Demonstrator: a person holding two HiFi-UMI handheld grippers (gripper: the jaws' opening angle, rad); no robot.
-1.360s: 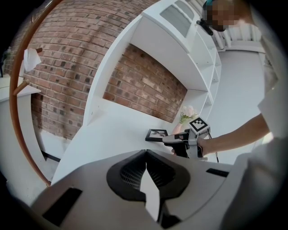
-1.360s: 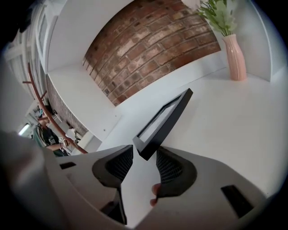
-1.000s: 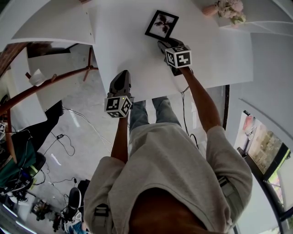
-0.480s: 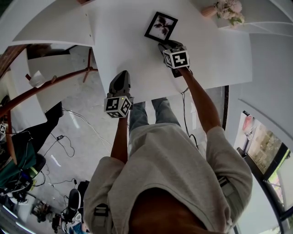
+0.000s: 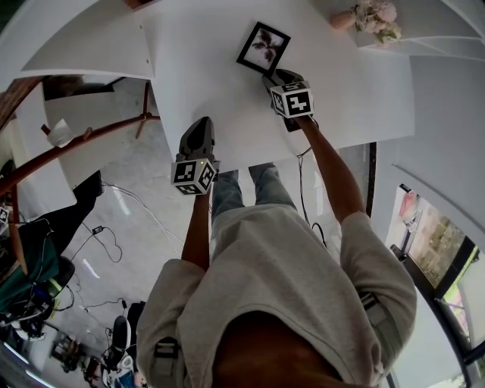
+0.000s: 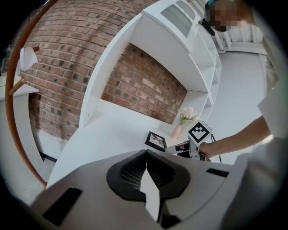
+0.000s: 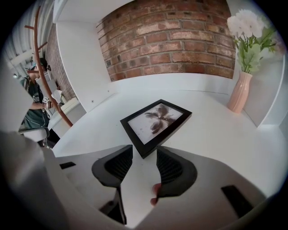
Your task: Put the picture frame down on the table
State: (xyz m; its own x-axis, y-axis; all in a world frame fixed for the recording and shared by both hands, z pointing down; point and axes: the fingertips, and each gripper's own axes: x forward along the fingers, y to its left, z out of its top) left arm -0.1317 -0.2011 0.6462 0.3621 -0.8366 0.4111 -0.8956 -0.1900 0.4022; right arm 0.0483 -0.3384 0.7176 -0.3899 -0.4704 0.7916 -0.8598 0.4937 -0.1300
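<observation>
In the head view, 1 picture frame (image 5: 263, 47) lies flat on the white desk (image 5: 197, 68), and 1 pink vase of flowers (image 5: 371, 17) stands well apart from it, toward the far right corner. There are 2 grippers. The right gripper (image 5: 277, 76) is over the desk just beside the frame's near edge. The left gripper (image 5: 198, 130) hangs at the desk's near edge, well apart from the frame.

In the left gripper view, the 2 jaws are pressed together with nothing between them. The frame lies flat on the desk beyond them, with the right gripper just beside it and the vase behind.

In the right gripper view, the 2 jaws stand a little apart. The frame's near corner points into the gap between their tips, and neither jaw pinches it. The frame rests flat on the desk, and the 1 vase stands at the right before a brick wall (image 7: 180, 36).
</observation>
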